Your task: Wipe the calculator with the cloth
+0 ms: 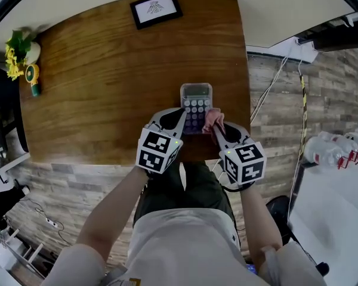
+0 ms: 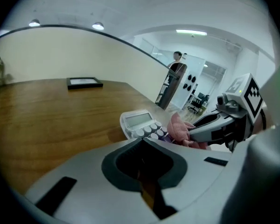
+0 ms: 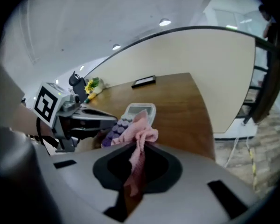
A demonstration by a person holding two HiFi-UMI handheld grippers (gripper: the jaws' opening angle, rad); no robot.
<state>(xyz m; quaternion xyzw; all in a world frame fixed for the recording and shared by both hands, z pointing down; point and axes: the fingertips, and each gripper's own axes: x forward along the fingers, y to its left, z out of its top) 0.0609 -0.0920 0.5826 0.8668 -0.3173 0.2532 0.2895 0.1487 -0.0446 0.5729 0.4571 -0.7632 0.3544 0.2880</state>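
A white calculator (image 1: 196,102) with purple keys lies near the front edge of the wooden table (image 1: 107,88). My right gripper (image 1: 216,126) is shut on a pink cloth (image 1: 213,118), whose bunched end rests on the calculator's right near corner. In the right gripper view the cloth (image 3: 138,130) hangs from the shut jaws over the keys of the calculator (image 3: 139,111). My left gripper (image 1: 182,111) is shut, with its tips against the calculator's left near side. The left gripper view shows the calculator (image 2: 137,121) just past those tips, with the cloth (image 2: 179,127) beside it.
A black-framed picture (image 1: 156,8) lies at the table's far edge, and a vase of yellow flowers (image 1: 19,51) stands at its far left corner. White cables (image 1: 280,70) hang off the right side over the wood-look floor. A white surface with bottles (image 1: 331,151) stands to the right.
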